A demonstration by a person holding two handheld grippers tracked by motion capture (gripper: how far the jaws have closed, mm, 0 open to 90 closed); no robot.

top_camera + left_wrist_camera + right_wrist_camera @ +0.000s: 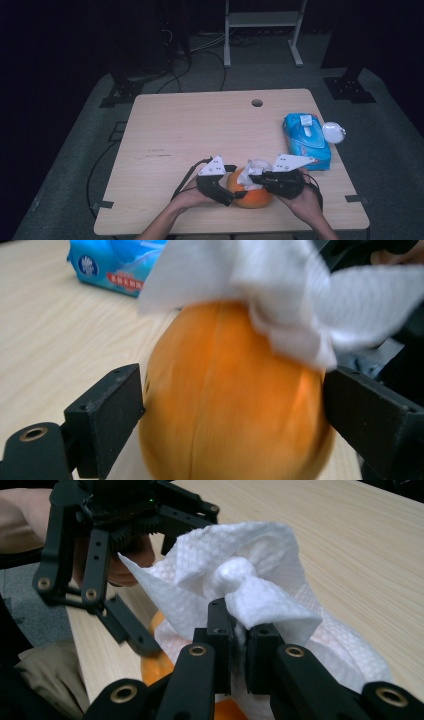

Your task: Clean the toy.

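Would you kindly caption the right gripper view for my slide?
Right tongs pinch a white tissue over the orange fruit.

You've got nothing legible here: the blue wipes pack (117,265) beside the orange (235,400) carries a logo and red label too blurred to read.

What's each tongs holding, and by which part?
Right tongs pinch the tissue at its bunched middle. Left tongs straddle the orange at its sides; whether the pads press cannot be told.

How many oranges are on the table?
1. The orange sits near the table's front edge, between the left gripper's jaws, with a white tissue draped on top. None seem hidden.
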